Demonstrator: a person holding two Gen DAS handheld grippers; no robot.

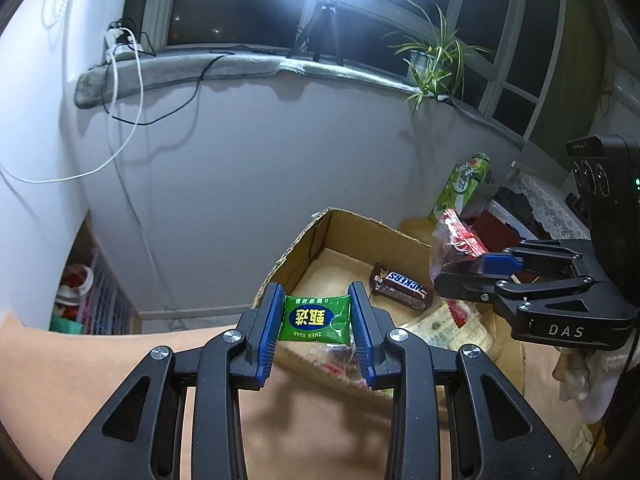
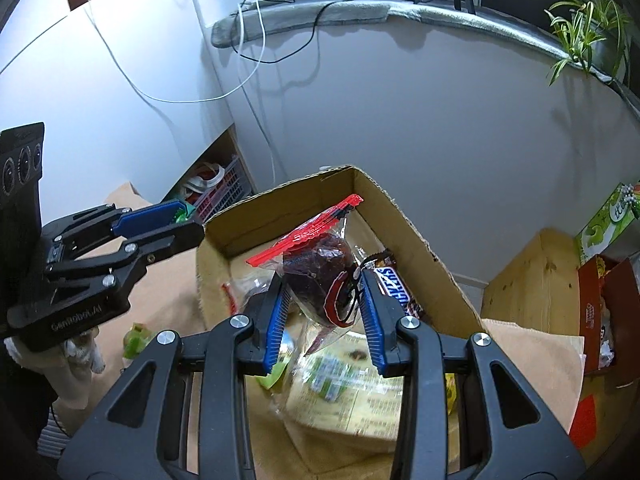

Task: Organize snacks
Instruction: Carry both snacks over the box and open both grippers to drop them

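Note:
My left gripper (image 1: 316,314) is shut on a green Zhen Xuan snack packet (image 1: 316,318), held just above the near rim of an open cardboard box (image 1: 308,236). My right gripper (image 2: 324,312) is shut on a clear bag with a red edge holding a dark snack (image 2: 320,264), held over the same box (image 2: 280,208). The right gripper also shows in the left wrist view (image 1: 464,276) with the bag (image 1: 456,240). A Snickers bar (image 1: 402,286) lies on the box floor, also seen in the right wrist view (image 2: 394,280).
Other wrapped snacks (image 2: 340,384) lie in the box. A green carton (image 1: 460,188) and a red box (image 2: 604,312) stand to the right on a wooden surface (image 2: 532,280). A white wall stands behind; a basket (image 2: 224,188) sits low on the left.

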